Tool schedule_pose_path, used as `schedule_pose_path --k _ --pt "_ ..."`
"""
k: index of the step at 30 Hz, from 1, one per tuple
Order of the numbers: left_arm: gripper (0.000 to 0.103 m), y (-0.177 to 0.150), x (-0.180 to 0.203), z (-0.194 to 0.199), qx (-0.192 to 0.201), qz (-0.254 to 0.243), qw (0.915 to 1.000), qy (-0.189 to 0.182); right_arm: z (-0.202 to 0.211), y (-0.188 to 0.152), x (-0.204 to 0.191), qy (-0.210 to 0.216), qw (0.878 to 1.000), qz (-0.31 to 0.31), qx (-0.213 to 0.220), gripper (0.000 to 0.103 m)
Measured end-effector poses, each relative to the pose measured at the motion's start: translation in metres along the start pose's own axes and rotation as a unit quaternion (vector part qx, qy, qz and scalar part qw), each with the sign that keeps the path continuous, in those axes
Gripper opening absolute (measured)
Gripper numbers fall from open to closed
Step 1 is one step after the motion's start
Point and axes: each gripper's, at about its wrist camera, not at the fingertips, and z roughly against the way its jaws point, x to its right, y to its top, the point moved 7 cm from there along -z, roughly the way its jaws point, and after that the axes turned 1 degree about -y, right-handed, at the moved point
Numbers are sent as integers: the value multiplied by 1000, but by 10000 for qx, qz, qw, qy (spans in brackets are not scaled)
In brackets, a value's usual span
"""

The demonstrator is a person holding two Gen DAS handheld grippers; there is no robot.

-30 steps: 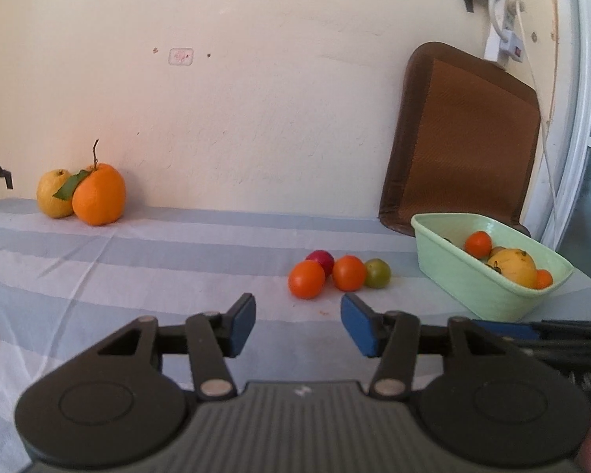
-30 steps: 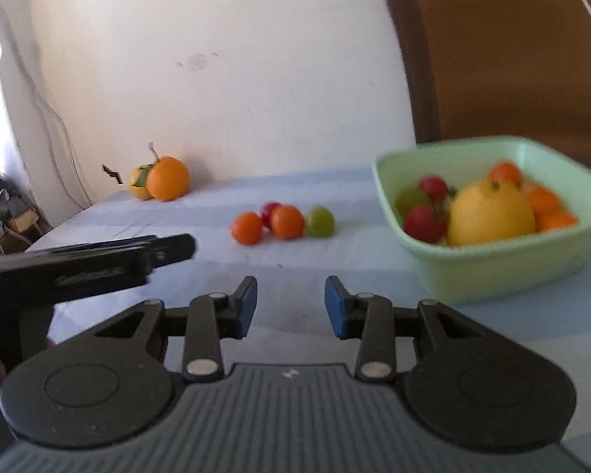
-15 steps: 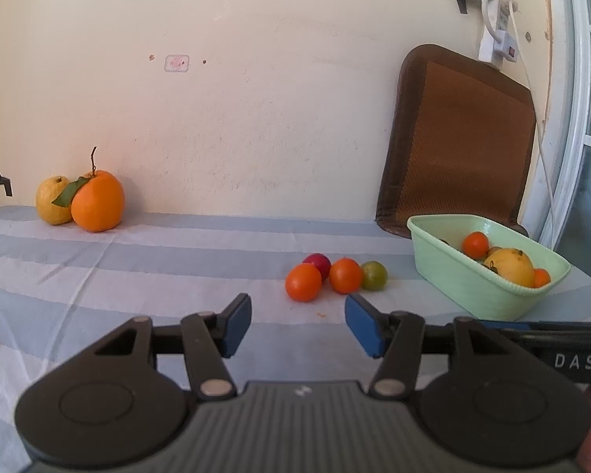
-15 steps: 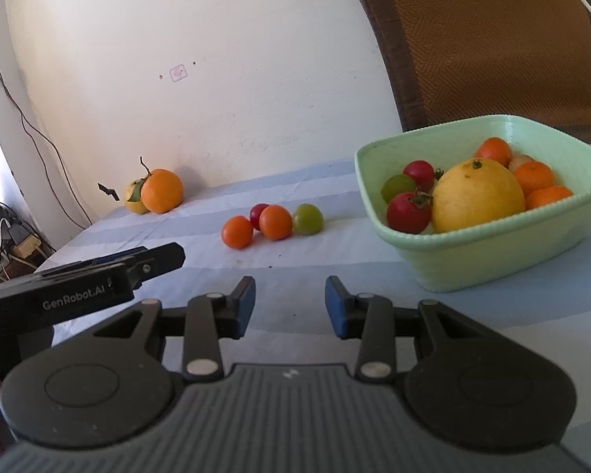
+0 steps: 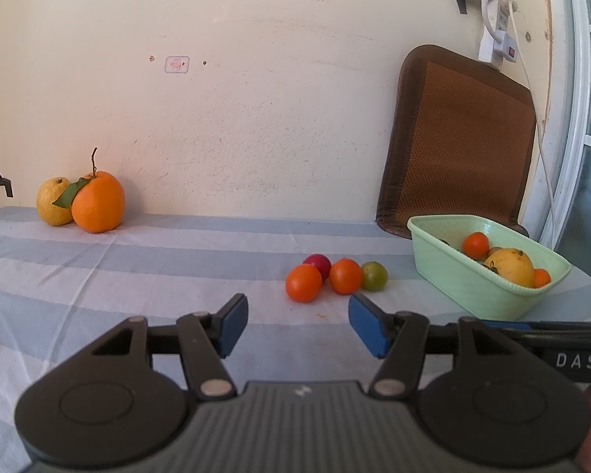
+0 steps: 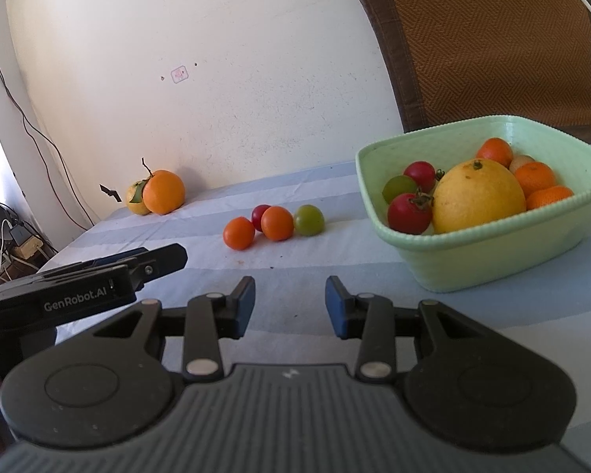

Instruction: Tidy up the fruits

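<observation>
We see both tongs hovering low over the striped worktop (image 5: 145, 260), nothing between either pair. Left tongs (image 5: 298, 325): blue pads spread, jaws have just been opening wider, empty gap. Right tongs (image 6: 290, 307): pads apart, narrower gap, also empty.

Loose fruit cluster sits on the worktop at 12 o'clock from the left tongs: orange tomato (image 5: 303, 282) nearest, second orange tomato (image 5: 345, 276) just beside it at 3 o'clock, red tomato (image 5: 318, 263) tucked behind the two, green tomato (image 5: 374, 275) touching the end of the row at 3 o'clock. None are touched by the tongs.

Green basket (image 6: 472, 252) stands at 2 o'clock from the right tongs, near the cluster but apart from it. Inside it: a big yellow citrus (image 6: 477, 195), red tomatoes, a green one, small oranges behind.

Far back at 10 o'clock, against the wall (image 5: 256, 98): large orange (image 5: 97, 202) with stem and leaf, touching a yellow pear-like fruit (image 5: 52, 205) at its 9 o'clock. Brown woven mat (image 5: 457, 142) leans on the wall behind the basket.
</observation>
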Motion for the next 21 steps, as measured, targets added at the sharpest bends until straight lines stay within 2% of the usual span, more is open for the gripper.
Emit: schedule_pose_path --k 21 --pt "60 0 -1 0 8 -3 10000 -13 0 0 0 1 10000 -9 8 42"
